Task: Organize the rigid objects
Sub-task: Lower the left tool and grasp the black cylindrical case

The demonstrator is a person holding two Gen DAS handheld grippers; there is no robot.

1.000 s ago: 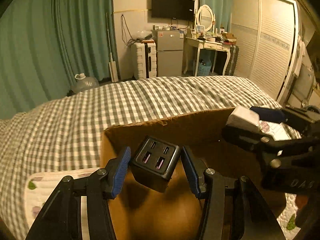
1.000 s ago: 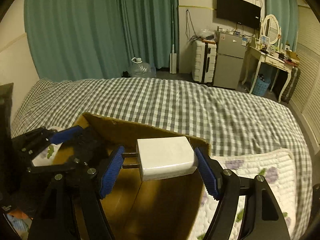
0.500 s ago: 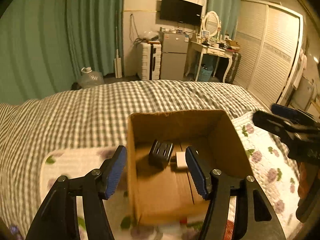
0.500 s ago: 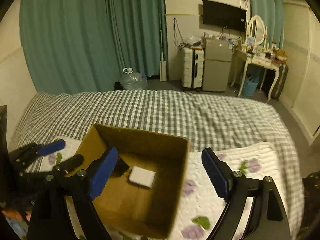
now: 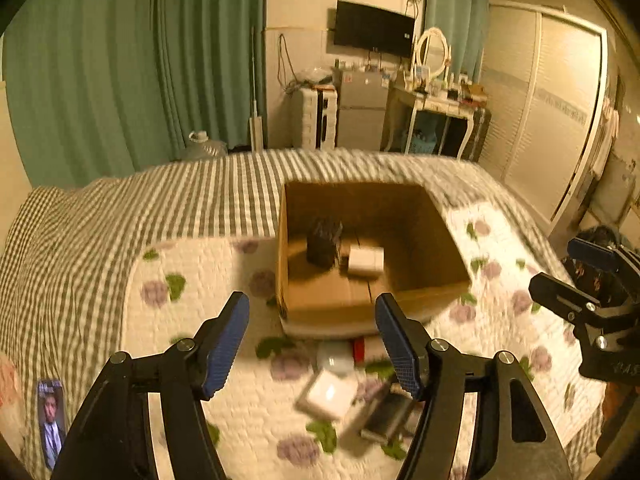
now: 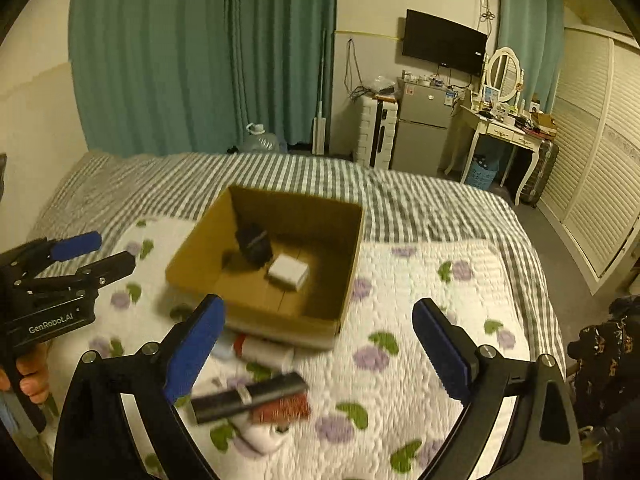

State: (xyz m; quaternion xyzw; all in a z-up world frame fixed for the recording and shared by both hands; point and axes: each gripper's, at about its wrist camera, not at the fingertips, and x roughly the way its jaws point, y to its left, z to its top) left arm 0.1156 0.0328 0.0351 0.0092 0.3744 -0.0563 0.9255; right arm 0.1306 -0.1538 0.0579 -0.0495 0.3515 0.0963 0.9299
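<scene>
Left tongs spread wide and empty short of the cardboard box near rim, black charger touching white charger on its floor toward the left wall, right tongs likewise agape over loose clutter on the quilt.

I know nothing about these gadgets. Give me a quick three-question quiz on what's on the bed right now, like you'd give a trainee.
1. True or false: the cardboard box holds a black charger and a white charger.
2. Which is open: A the left gripper only, B the right gripper only, C both?
3. Fill in: the long black item lies ____ the box, on the floral quilt.

Key: 1 true; 2 C; 3 outside.
</scene>
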